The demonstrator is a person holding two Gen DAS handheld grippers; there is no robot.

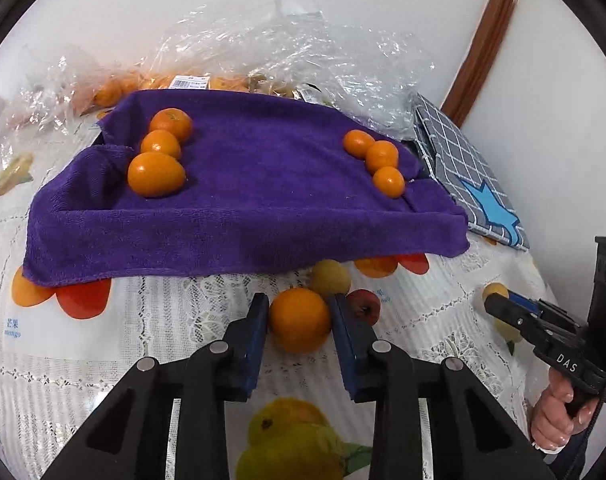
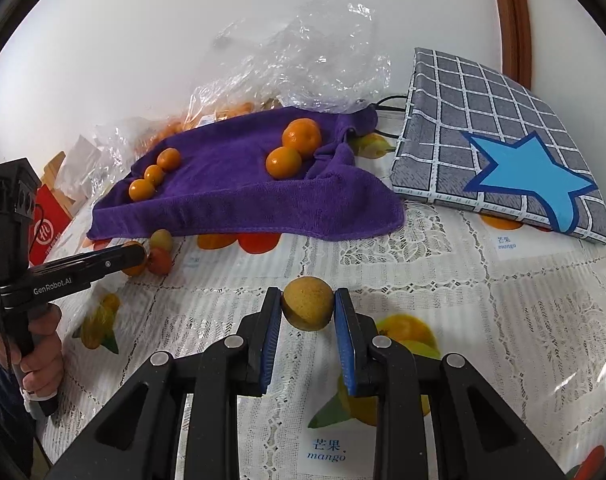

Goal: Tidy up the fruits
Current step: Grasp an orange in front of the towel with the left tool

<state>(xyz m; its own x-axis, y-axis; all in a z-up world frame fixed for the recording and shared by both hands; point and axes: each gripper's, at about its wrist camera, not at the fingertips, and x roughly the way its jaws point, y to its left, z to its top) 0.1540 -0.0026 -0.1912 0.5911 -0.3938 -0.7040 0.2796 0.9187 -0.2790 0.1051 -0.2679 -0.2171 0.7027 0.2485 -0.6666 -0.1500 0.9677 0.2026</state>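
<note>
A purple towel (image 1: 243,200) lies on the table with three oranges (image 1: 155,174) on its left side and three smaller ones (image 1: 387,181) on its right. My left gripper (image 1: 299,322) is shut on an orange (image 1: 299,320) just in front of the towel's near edge. My right gripper (image 2: 307,308) is shut on a yellow-brown round fruit (image 2: 307,308) above the tablecloth; it shows at the right of the left wrist view (image 1: 499,304). The towel (image 2: 243,200) and its oranges (image 2: 283,162) also show in the right wrist view.
A clear plastic bag (image 1: 223,52) holding more oranges lies behind the towel by the wall. A grey checked cushion with a blue star (image 2: 503,152) lies right of the towel. The tablecloth (image 2: 463,300) has printed fruit pictures. A red box (image 2: 49,224) sits at far left.
</note>
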